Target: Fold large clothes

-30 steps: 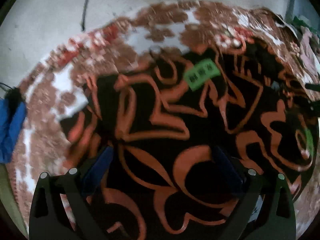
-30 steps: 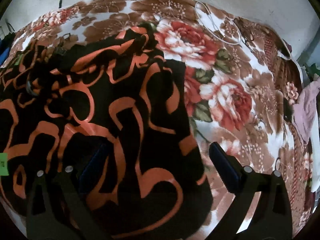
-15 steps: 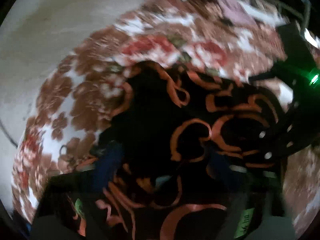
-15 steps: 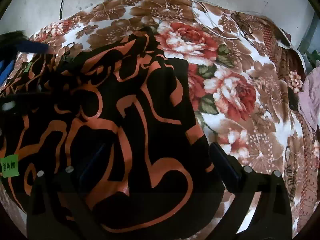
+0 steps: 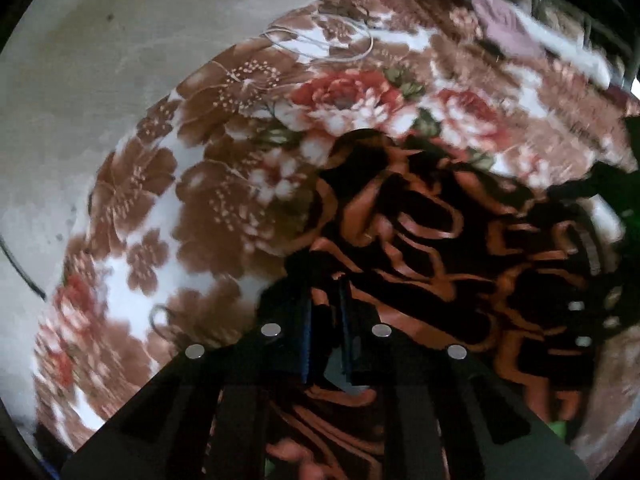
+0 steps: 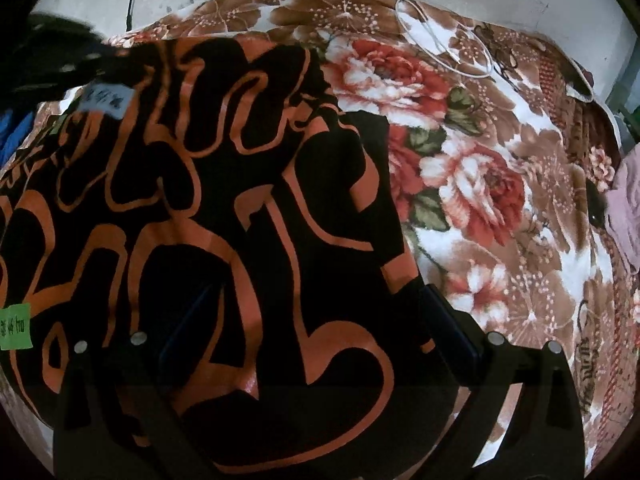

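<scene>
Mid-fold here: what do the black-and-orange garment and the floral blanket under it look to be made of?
Black-and-orange garment: thin, matte woven or knit cloth, probably cotton or a blend; it drapes in soft folds and bunches between the left gripper fingers. Floral blanket: thick plush fleece, likely synthetic; the surface looks fuzzy, with softly blurred print edges.

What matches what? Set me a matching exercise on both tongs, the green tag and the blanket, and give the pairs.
1. left tongs
2. right tongs
3. green tag
4. blanket

A. open over the garment
B. floral, lying under the garment
C. shut on the garment
D. stuck on the garment

Pairs: 1-C, 2-A, 3-D, 4-B.
</scene>
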A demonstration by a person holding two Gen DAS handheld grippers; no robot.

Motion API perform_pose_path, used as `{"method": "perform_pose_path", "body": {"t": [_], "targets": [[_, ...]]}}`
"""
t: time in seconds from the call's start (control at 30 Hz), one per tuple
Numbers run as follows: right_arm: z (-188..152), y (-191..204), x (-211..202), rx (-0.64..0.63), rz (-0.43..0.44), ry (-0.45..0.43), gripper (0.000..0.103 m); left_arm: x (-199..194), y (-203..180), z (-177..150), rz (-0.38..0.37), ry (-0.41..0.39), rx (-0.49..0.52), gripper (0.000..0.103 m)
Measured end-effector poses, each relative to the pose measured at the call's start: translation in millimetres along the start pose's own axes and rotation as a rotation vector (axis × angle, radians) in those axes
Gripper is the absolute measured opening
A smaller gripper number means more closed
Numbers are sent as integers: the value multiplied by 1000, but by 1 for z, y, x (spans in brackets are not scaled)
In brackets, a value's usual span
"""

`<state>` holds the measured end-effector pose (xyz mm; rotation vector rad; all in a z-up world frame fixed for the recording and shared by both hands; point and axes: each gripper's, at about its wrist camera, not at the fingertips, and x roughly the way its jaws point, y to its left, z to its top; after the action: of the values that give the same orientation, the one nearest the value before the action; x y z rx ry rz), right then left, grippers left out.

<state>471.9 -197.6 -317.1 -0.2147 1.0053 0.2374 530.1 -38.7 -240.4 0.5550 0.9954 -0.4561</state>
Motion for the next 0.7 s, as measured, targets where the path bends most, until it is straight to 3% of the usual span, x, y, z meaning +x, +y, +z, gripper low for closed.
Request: {"method": "perform_pose_path", "body": {"t": [0.07,0.2,0.3,0.37,0.43,0.5,0.6,0.7], "targets": [[-1,1,1,-6,-4,-5,98,17,5,6,33,20,10,14],[-5,0,2,-3,6,-29,98,48,1,2,9,50,8,14],[-8,-1,3,7,7,-32,98,48,-3,-6,16,27,-12,14],[-8,1,1,7,-2,-33,98,38,1,-13,34,-10,-52,28],[-7,2,0,1,-12,-32,98,20,8,-19,82,-58,-91,70],[-6,4,-4,-6,-24,-28,98,-5,19,-30,120,-117,-132,90],[-5,8,-11,-21,-40,-26,98,-39,37,-50,166,-158,-210,92],[-6,14,-22,-31,-45,-28,98,-85,64,-97,188,-189,-370,96]]}}
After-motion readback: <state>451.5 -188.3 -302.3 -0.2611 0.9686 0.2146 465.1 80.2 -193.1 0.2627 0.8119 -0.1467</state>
